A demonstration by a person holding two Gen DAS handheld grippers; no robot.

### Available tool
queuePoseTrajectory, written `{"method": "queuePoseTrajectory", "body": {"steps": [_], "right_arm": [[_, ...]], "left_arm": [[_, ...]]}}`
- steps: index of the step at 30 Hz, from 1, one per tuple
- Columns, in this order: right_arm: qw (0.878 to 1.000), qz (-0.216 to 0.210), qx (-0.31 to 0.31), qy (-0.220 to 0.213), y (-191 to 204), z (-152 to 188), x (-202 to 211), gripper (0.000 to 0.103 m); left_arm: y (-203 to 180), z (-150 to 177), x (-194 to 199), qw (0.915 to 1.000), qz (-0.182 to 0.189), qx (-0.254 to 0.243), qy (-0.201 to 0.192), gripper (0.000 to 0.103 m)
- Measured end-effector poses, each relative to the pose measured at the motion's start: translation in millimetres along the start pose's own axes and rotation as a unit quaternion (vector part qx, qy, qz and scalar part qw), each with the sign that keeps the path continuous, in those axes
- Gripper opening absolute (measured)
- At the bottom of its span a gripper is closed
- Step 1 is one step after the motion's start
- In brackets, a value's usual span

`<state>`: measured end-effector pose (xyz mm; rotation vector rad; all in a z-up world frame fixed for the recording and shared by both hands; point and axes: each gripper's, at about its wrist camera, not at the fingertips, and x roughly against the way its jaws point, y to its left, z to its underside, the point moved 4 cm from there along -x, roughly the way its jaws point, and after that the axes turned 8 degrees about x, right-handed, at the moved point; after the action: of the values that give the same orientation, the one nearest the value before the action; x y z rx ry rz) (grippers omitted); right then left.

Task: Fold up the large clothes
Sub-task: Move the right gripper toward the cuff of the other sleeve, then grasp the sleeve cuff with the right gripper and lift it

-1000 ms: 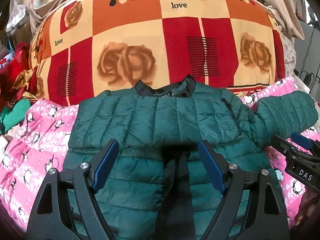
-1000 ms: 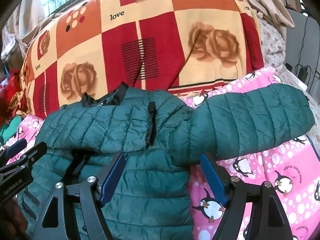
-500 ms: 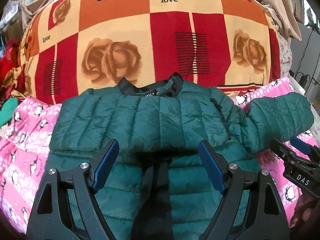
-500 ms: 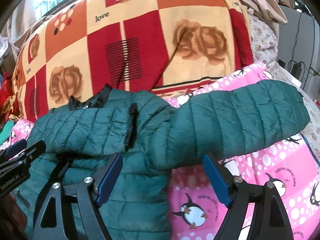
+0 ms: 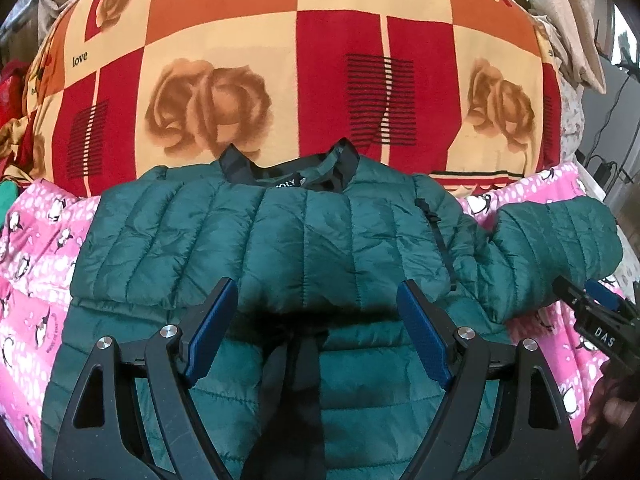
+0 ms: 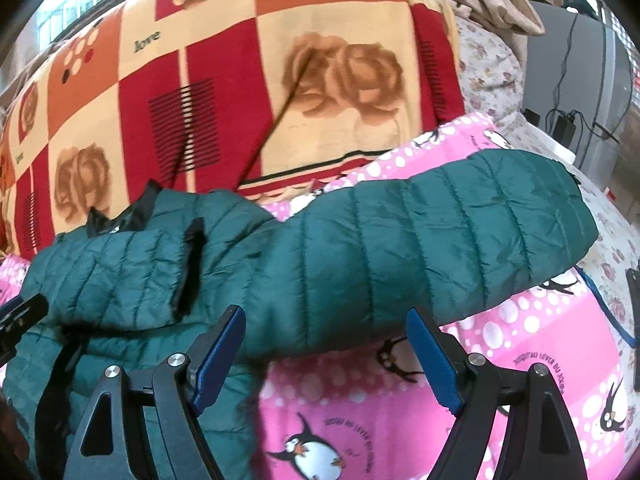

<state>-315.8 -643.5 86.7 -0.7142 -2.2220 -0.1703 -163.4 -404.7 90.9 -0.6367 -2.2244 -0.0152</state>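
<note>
A dark green quilted puffer jacket (image 5: 304,248) lies on a pink penguin-print sheet (image 6: 360,420), collar away from me. One sleeve lies folded across the chest (image 5: 168,252). The other sleeve (image 6: 440,248) stretches out to the right over the sheet. My left gripper (image 5: 318,324) is open and empty, hovering over the jacket's middle. My right gripper (image 6: 326,352) is open and empty, just short of the lower edge of the outstretched sleeve. The right gripper's tip also shows at the right edge of the left wrist view (image 5: 600,320).
A big red, orange and cream rose-print blanket pile (image 5: 304,72) rises behind the jacket. Crumpled clothes (image 5: 12,112) lie at the far left. Cables and a grey cabinet (image 6: 580,92) stand at the right beyond the bed.
Both grippers have shifted: the left view now centres on the jacket body, and the right gripper has moved right toward the outstretched sleeve. Both stay open.
</note>
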Motion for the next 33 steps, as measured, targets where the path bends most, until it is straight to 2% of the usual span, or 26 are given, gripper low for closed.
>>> {"method": "queuePoseTrajectory", "body": {"steps": [5,11,17,22,26,29,30,33], "right_arm": [[1.000,0.019,-0.012,0.002,-18.1,-1.2,-8.1,0.080],[0.997,0.050,-0.065,0.004,-58.3,-2.5,-13.4,0.080],[0.986,0.096,-0.137,0.013,-113.5,-0.1,-19.1,0.080],[0.974,0.093,-0.202,0.035,-154.1,4.8,-42.6,0.080],[0.980,0.081,-0.179,0.017,-152.6,-11.3,-56.4,0.081],[0.985,0.076,-0.156,0.007,-147.4,-18.9,-64.7,0.041],[0.986,0.065,-0.154,0.007,-144.6,-20.6,-64.8,0.033],[0.988,0.039,-0.149,-0.018,-136.3,-23.5,-53.1,0.021]], "left_arm": [[5.1,0.6,-6.3,1.0000,-0.002,0.006,0.007,0.082],[7.7,2.0,-10.5,0.9999,-0.004,0.001,0.010,0.082],[11.5,3.0,-13.8,0.9999,0.000,0.004,0.013,0.082],[19.0,5.0,-19.3,0.9998,-0.001,0.011,0.019,0.082],[25.2,7.3,-24.8,0.9996,-0.008,0.010,0.024,0.082],[31.4,8.9,-28.1,0.9994,-0.010,0.015,0.029,0.082],[33.5,9.1,-28.6,0.9994,-0.011,0.016,0.030,0.082],[38.3,7.9,-28.1,0.9994,-0.014,0.019,0.027,0.082]]}}
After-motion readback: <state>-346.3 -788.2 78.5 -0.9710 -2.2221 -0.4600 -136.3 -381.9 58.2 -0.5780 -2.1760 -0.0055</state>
